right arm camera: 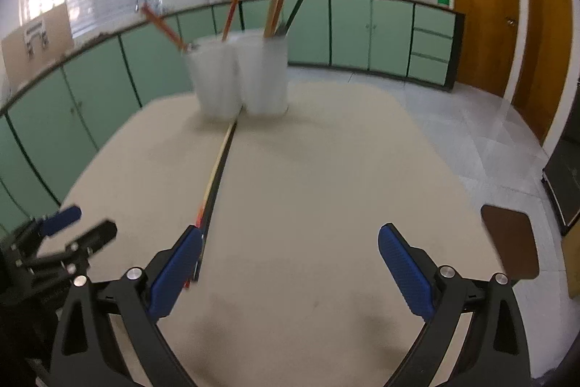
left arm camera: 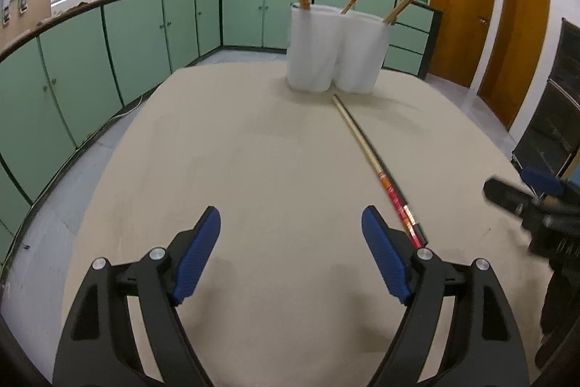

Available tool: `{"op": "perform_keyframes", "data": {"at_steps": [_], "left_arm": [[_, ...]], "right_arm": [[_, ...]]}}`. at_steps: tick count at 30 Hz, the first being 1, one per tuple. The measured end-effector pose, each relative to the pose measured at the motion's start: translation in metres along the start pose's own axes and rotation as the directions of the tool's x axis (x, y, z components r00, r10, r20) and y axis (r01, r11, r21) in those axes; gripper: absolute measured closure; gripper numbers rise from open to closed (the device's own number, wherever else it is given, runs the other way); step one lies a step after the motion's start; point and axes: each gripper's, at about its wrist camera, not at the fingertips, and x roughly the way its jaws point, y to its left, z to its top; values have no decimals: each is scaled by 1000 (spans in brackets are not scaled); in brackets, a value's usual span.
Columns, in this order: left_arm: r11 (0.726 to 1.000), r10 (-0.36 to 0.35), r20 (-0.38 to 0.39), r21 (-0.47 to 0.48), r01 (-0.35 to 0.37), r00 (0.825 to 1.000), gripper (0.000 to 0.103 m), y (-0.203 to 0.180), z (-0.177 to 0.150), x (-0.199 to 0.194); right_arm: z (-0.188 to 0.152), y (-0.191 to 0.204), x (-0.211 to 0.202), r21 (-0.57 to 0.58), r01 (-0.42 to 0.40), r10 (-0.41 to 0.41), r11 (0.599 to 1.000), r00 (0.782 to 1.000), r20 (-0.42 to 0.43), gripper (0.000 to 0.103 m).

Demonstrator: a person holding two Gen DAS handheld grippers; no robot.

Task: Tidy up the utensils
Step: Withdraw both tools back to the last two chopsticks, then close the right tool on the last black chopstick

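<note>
Green cabinets point(left arm camera: 137, 35) — 2 wooden doors point(left arm camera: 467, 20).

Beige tabletop point(left arm camera: 253, 151); white cups point(left arm camera: 311, 46); a tan chopstick point(left arm camera: 366, 147) with red patterned end; blue ribbed pads point(left arm camera: 197, 260) on black claws; green cabinets point(left arm camera: 72, 75).

Both wrist views low over table point(left arm camera: 253, 140), facing cups point(left arm camera: 337, 49); shared: chopsticks point(left arm camera: 366, 147).
</note>
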Motion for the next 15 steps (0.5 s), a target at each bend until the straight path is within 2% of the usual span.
{"op": "perform_keyframes", "data": {"at_steps": [9, 13, 15], "left_arm": [[1000, 23, -24, -12, -23, 999, 22, 7, -2, -1], [1000, 21, -27, -17, -21, 999, 22, 9, -2, -1], [1000, 20, -26, -16, -20, 999, 22, 9, -2, -2]], "right_arm": [[-17, 22, 20, -43, -41, 37, 998, 994, -107, 32], [-19, 28, 24, -40, -74, 69, 996, 989, -130, 46], [-18, 31, 24, -49, -78, 71, 996, 989, -128, 47]]}}
